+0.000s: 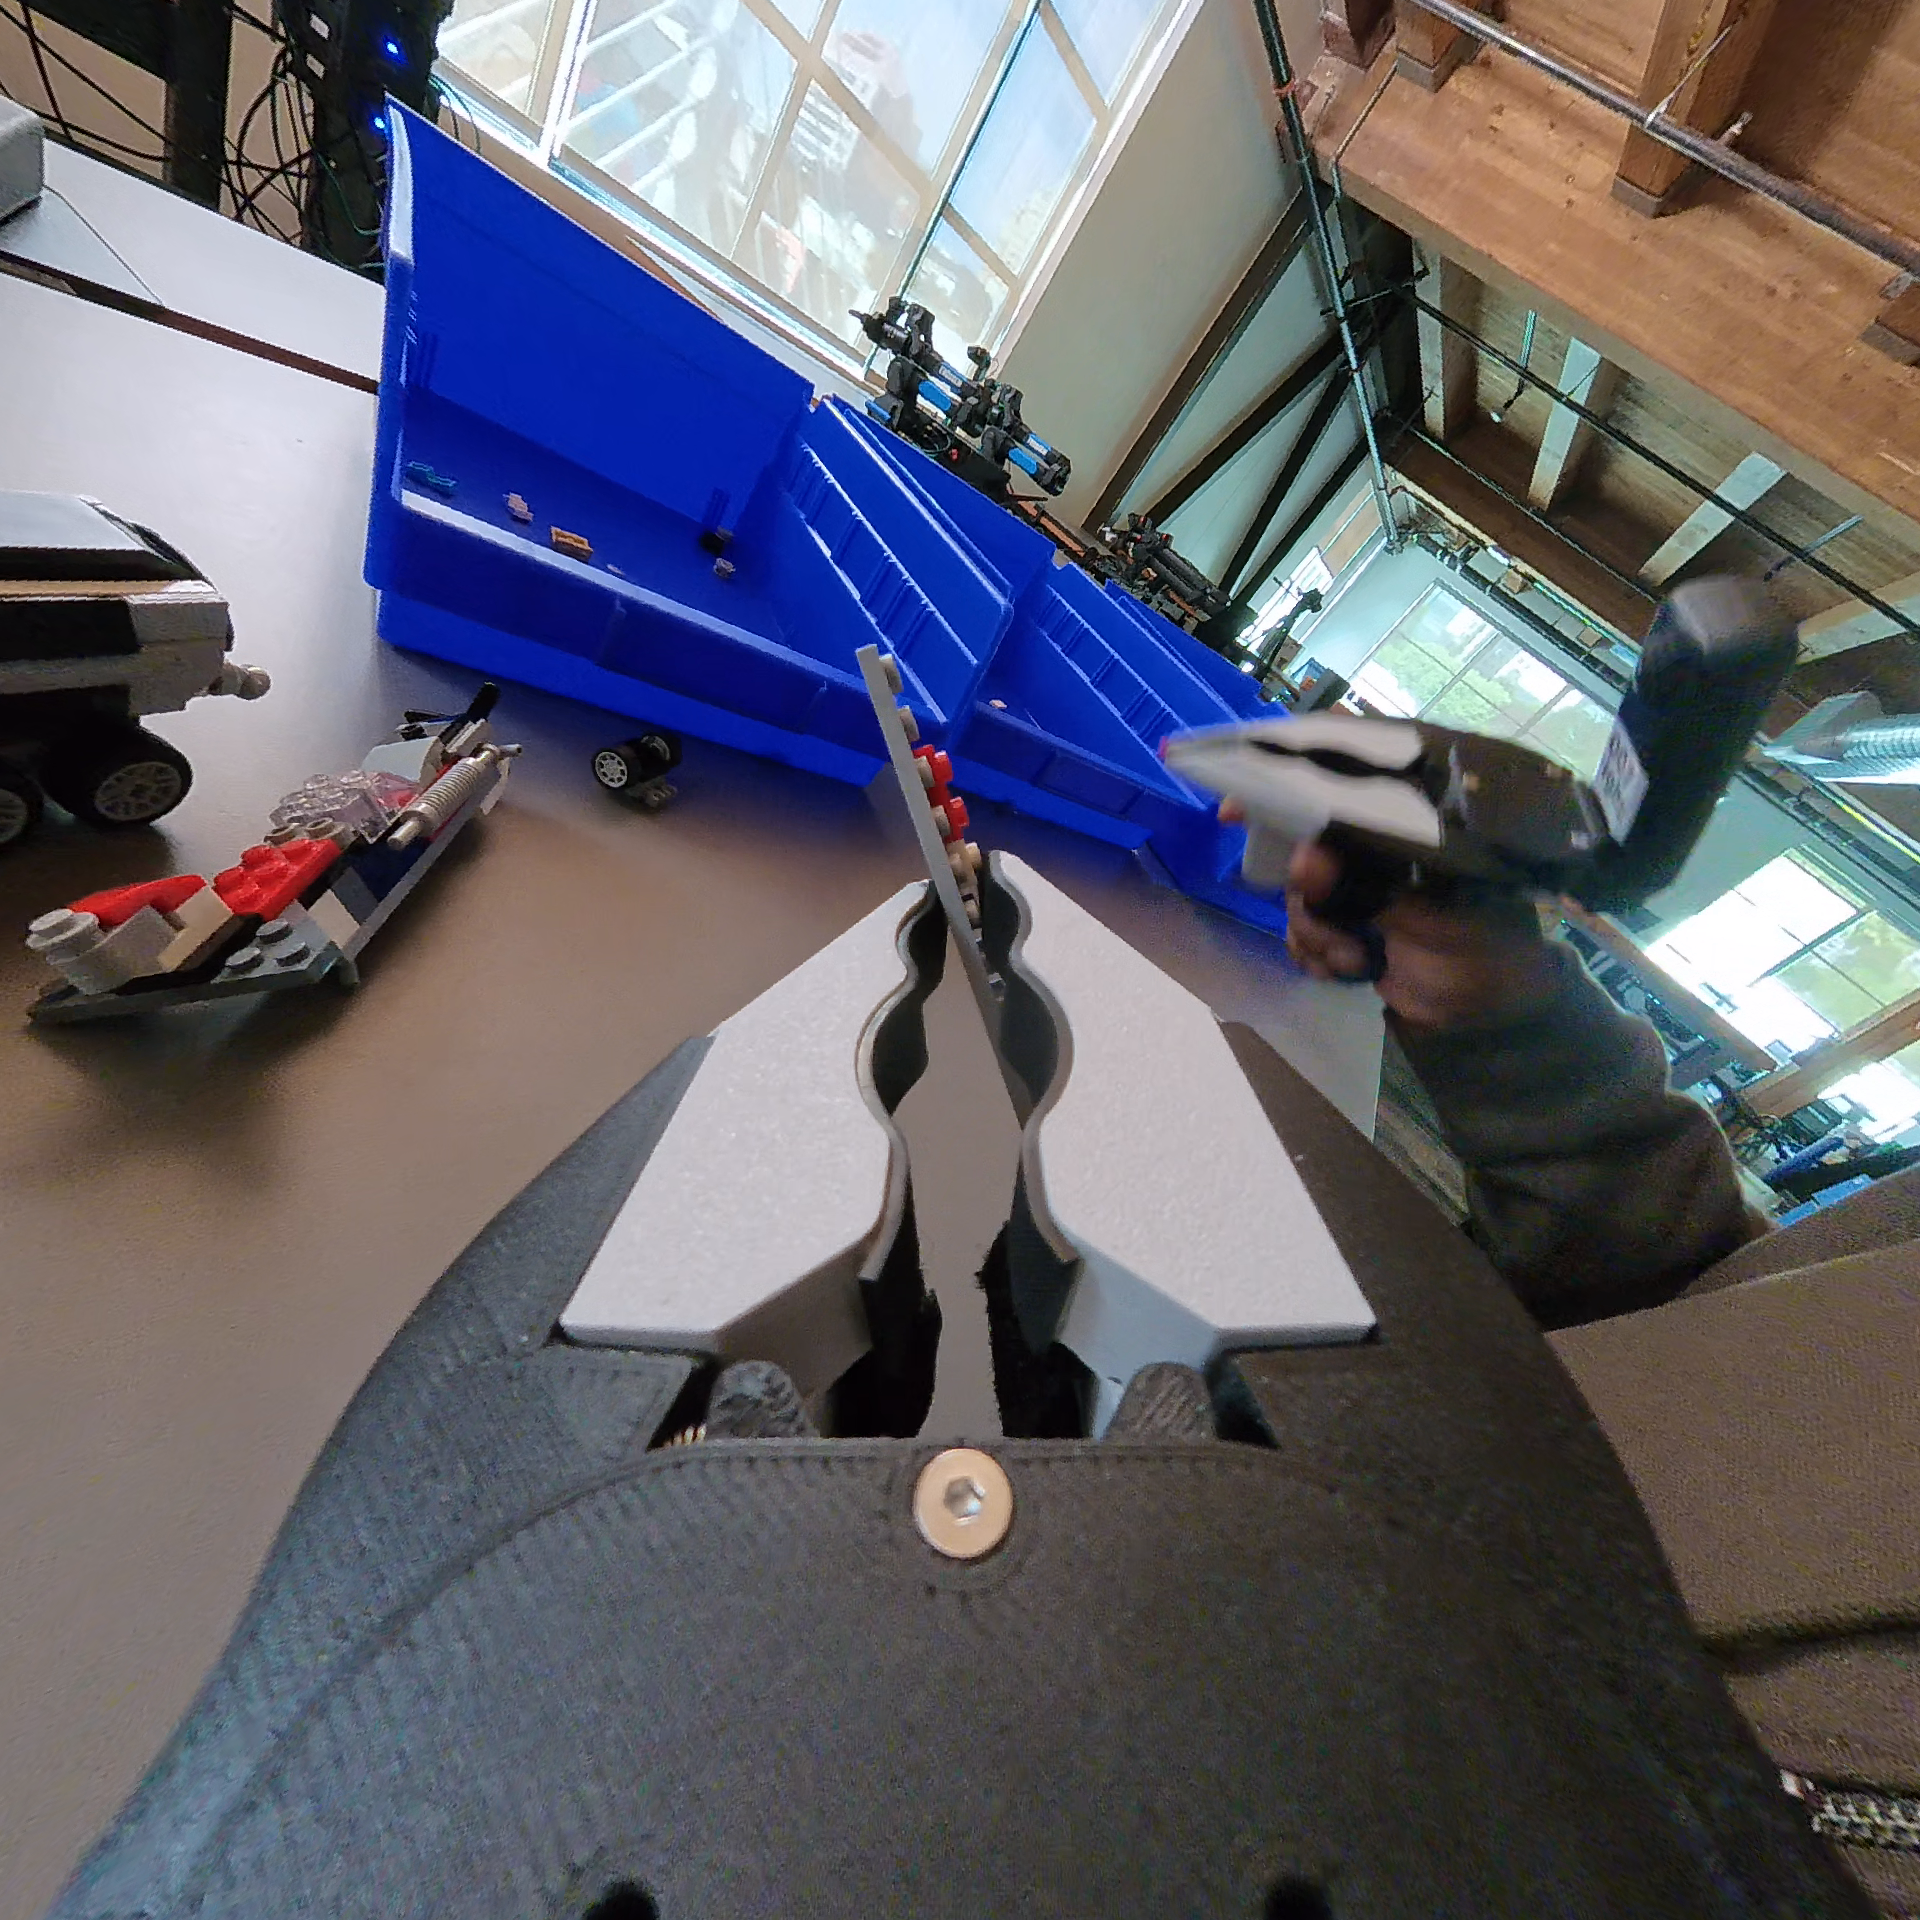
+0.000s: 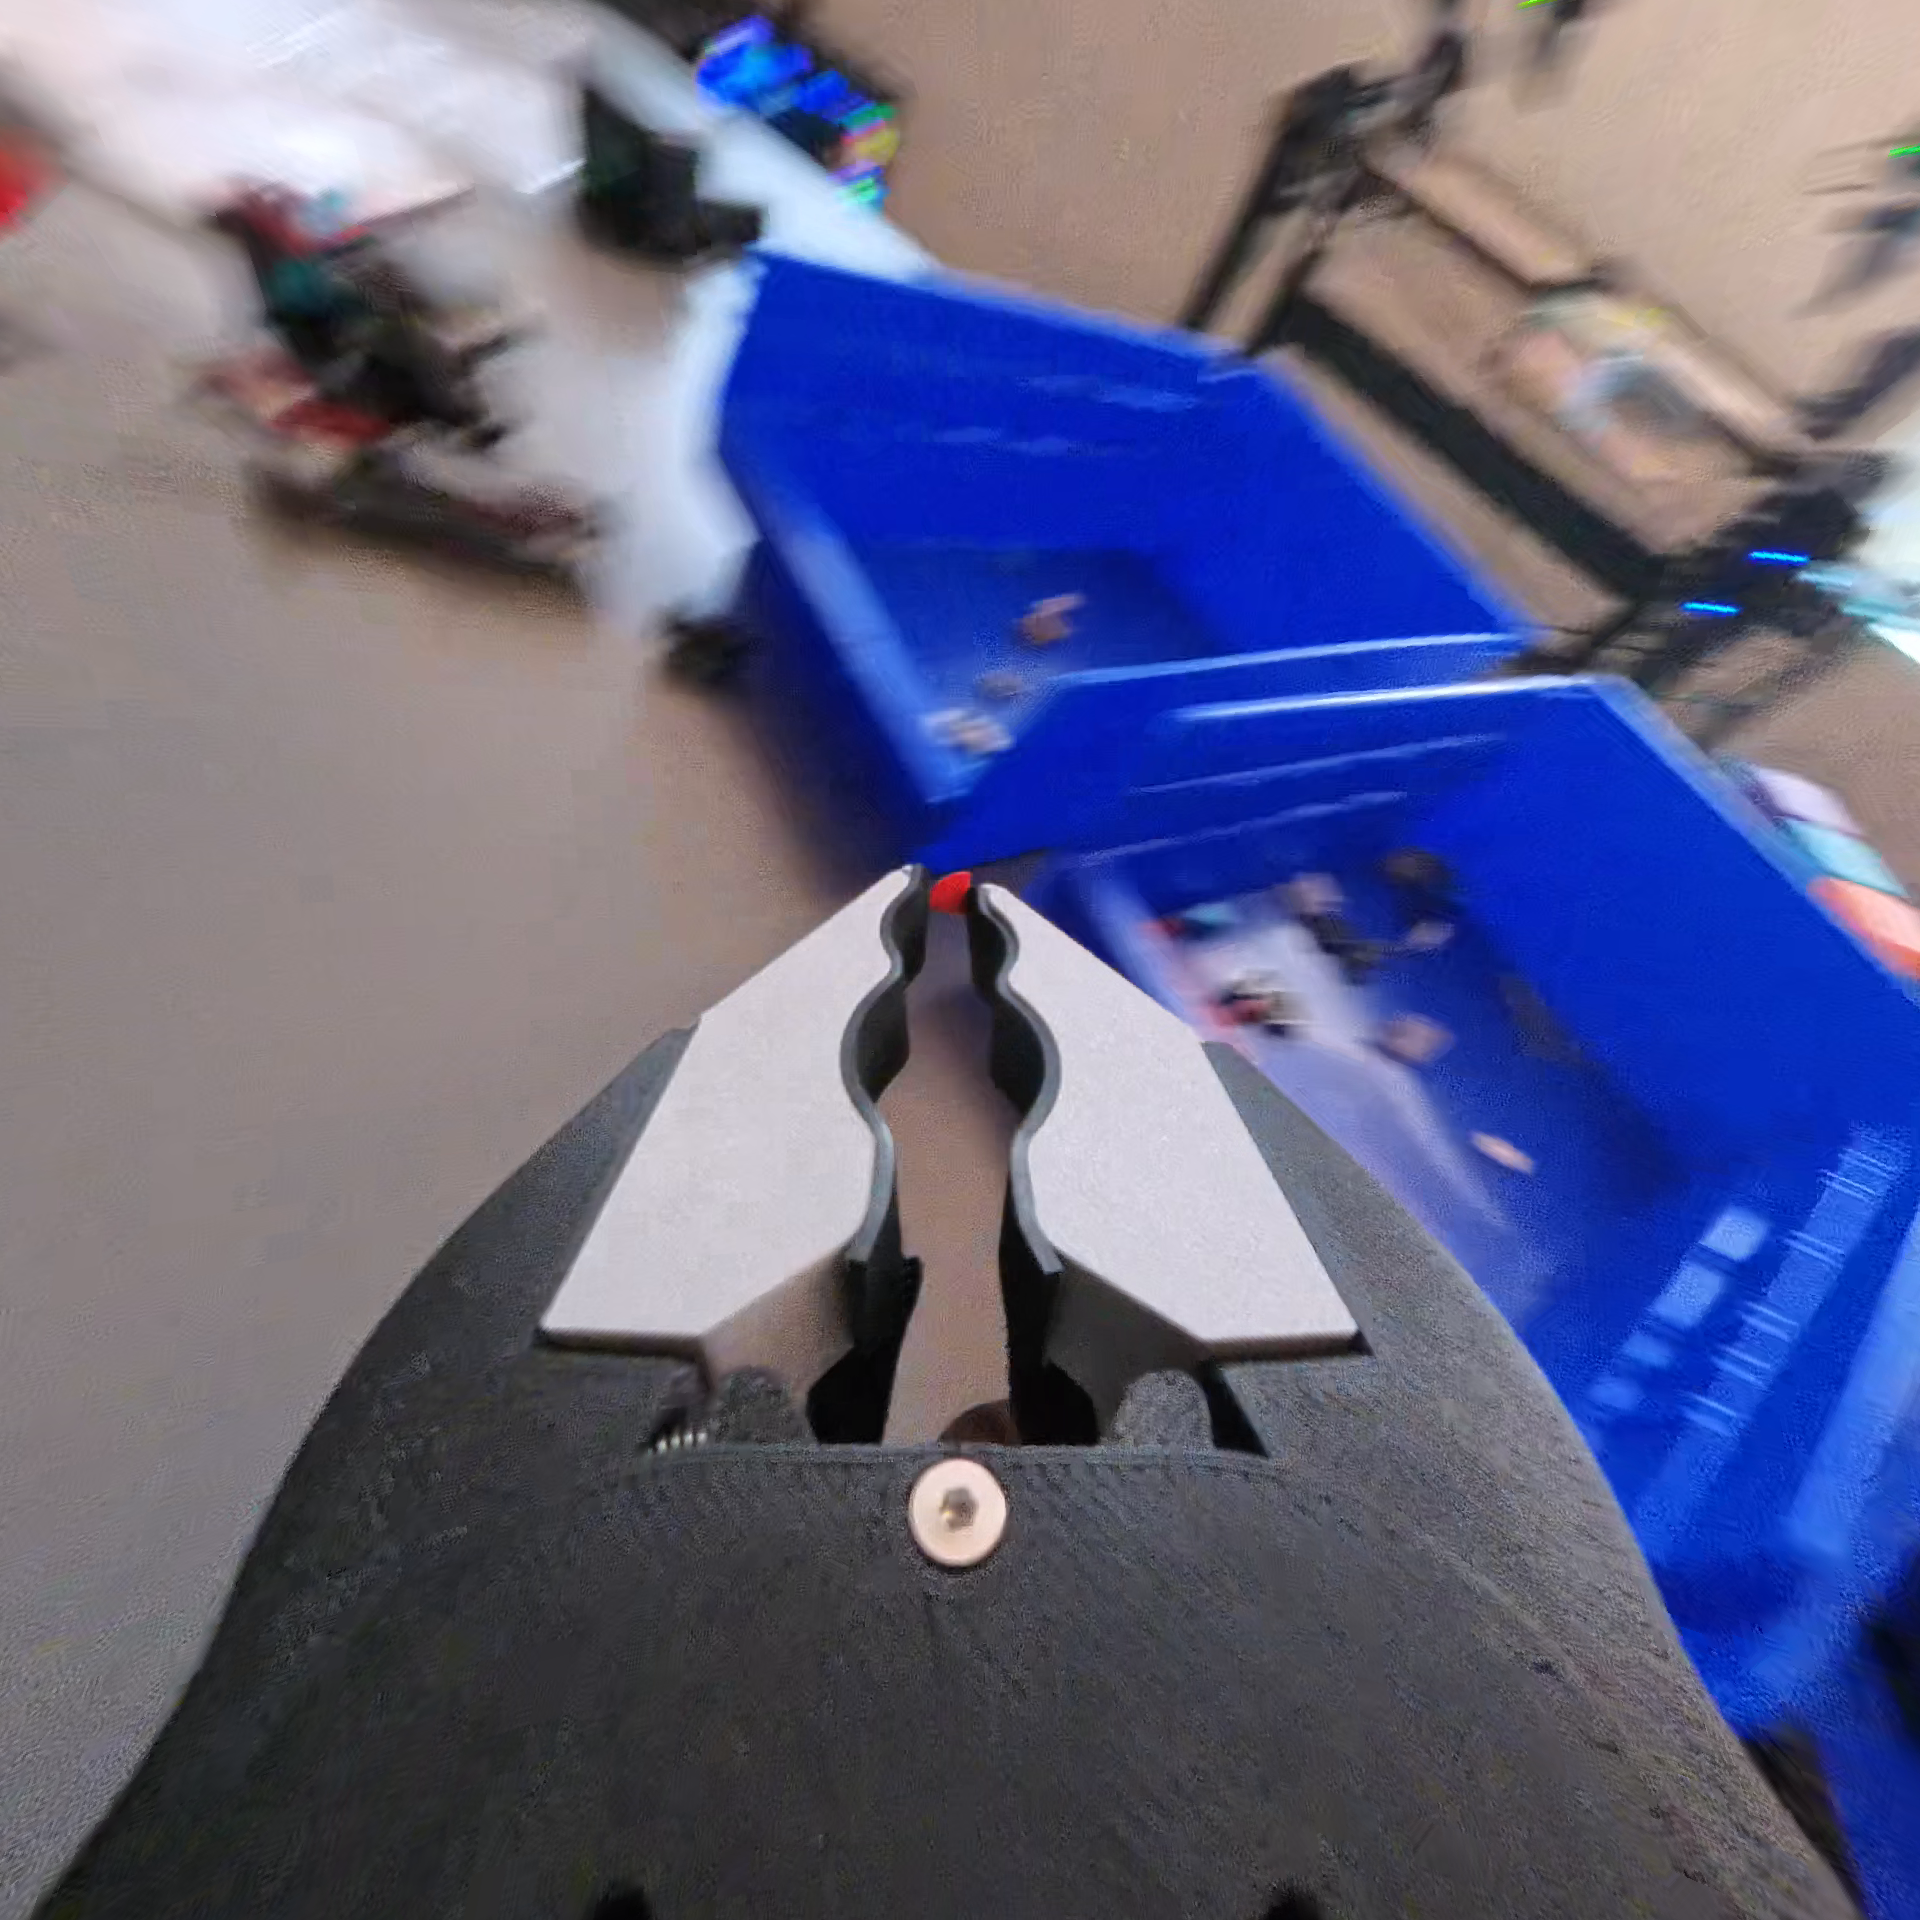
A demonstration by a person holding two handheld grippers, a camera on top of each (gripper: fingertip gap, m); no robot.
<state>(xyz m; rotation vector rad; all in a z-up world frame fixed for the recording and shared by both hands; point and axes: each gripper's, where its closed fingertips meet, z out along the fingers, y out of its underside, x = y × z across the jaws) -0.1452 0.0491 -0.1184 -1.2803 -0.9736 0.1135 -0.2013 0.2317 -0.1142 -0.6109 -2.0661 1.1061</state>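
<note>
Grey studded plate (image 1: 928,800) clamped in left gripper (image 1: 961,894), red piece (image 2: 950,892) pinched in right gripper (image 2: 945,896)

1. Two grey-fingered black claws: the left claw (image 1: 961,883) clamps one thin grey studded plate (image 1: 914,790); the right claw (image 2: 948,883) pinches one small red piece (image 2: 950,891).
2. Two open blue plastic bins (image 2: 1039,436), side by side, in the right wrist view.
3. One loose black wheel (image 1: 636,764) on the counter (image 1: 312,1143).
4. One red, grey and blue brick assembly (image 1: 270,883).
5. One grey and black brick vehicle (image 1: 94,665).
</note>
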